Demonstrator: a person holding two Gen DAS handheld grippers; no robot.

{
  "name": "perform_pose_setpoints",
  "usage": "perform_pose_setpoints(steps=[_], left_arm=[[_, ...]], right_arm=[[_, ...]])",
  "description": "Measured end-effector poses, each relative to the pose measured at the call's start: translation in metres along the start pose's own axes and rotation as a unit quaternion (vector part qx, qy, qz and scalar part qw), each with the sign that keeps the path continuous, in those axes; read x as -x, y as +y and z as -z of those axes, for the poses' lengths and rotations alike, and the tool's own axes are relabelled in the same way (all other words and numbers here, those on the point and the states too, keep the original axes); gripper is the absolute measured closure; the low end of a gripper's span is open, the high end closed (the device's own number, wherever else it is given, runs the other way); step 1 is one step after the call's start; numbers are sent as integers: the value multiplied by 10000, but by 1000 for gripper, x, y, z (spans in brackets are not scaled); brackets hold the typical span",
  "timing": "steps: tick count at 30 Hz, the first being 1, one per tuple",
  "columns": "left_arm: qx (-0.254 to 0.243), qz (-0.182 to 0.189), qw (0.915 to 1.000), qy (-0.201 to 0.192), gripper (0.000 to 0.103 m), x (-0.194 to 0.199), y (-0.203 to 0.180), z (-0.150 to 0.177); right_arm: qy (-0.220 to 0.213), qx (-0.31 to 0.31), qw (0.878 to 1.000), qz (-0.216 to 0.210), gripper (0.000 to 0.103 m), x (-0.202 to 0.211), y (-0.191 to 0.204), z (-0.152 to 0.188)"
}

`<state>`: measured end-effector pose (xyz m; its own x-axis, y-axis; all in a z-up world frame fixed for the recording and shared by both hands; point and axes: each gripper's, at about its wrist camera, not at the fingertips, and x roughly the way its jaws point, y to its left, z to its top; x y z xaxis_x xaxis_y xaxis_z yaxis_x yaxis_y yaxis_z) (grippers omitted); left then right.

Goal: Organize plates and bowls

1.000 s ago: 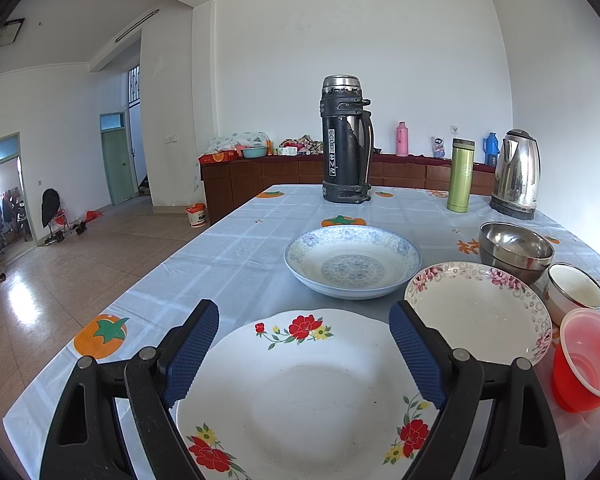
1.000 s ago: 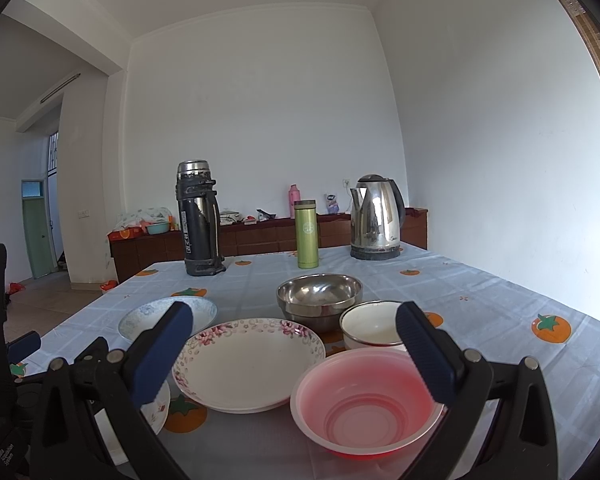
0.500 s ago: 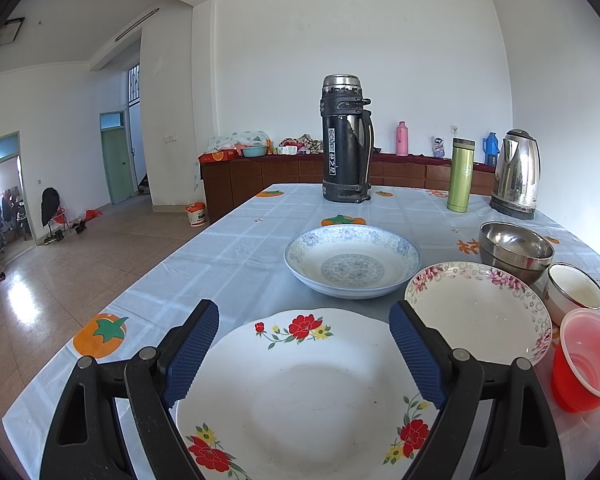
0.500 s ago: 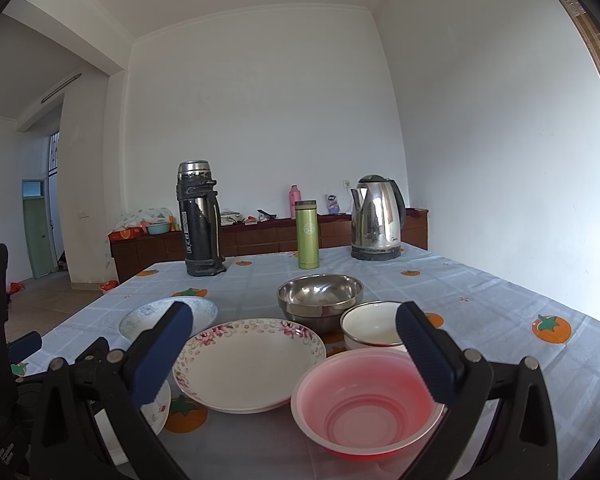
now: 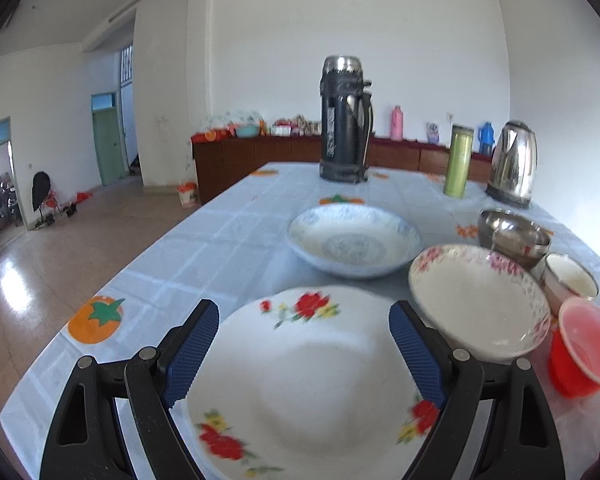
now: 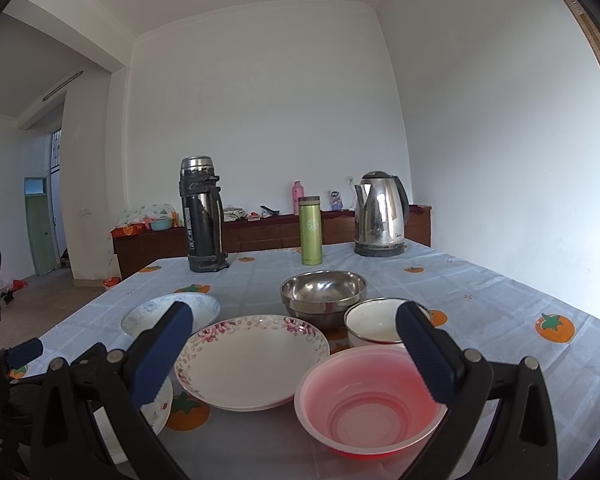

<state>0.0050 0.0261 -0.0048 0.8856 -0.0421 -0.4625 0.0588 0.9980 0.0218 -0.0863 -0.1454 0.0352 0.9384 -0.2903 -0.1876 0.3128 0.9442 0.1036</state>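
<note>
- On the near left part of the table covered with a pale blue checked tablecloth printed with orange fruit (image 5: 204, 248): large white plate with red flowers (image 5: 308, 384), flat by the near edge, blurred in the left wrist view.
- Over that plate: left gripper (image 5: 304, 350), blue-padded fingers spread wide apart on either side of it, clamped on nothing.
- Further in from the flowered plate: blue-and-white patterned ceramic bowl (image 5: 354, 240), apart from the rest.
- Just right of both: white shallow bowl with a pink floral rim (image 6: 252, 360), near the table's middle.
- At the near edge, right of the pink-rimmed bowl: translucent red plastic bowl (image 6: 370, 400), framed by the right gripper (image 6: 292, 352), fingers wide apart, holding nothing.
- Behind the red bowl: small white enamel bowl (image 6: 380, 324), touching or just beside the round stainless steel bowl (image 6: 324, 294); cannot tell which.
- Toward the far edge, upright and well apart: tall black thermos flask with a silver cap (image 6: 203, 216), shiny steel electric kettle (image 6: 380, 216), slim green tumbler (image 6: 310, 230).
</note>
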Motion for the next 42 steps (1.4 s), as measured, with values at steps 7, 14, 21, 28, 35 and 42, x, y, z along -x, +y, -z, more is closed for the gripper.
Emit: perform_pose_setpoints(steps=[7,14,21,28,35,42], left_arm=[[-228,-250,9993,185,14,5,45,-2],[-112,-148,9969,767,14,-20,75,-2],[-26,101,9941,1084,14,-33,77,0],[-227,212,9929,1149,14,-39,68,1],[-237,213,9922,1209,14,-42,69,3],[-258,394,9896,1362,14,-50,65,7]], right_arm=[[582,191,9959,-661,2,-16,14,8],[1655,563,9700,-1689,41,-34,46,25],[2397,678,9469,-2033,47,-49,66,40],[2937,433,9330,-2035,47,-66,61,51],[3131,433,9248,-2117,60,-71,64,55],[3372,460,9151,-2165,71,-79,74,61]])
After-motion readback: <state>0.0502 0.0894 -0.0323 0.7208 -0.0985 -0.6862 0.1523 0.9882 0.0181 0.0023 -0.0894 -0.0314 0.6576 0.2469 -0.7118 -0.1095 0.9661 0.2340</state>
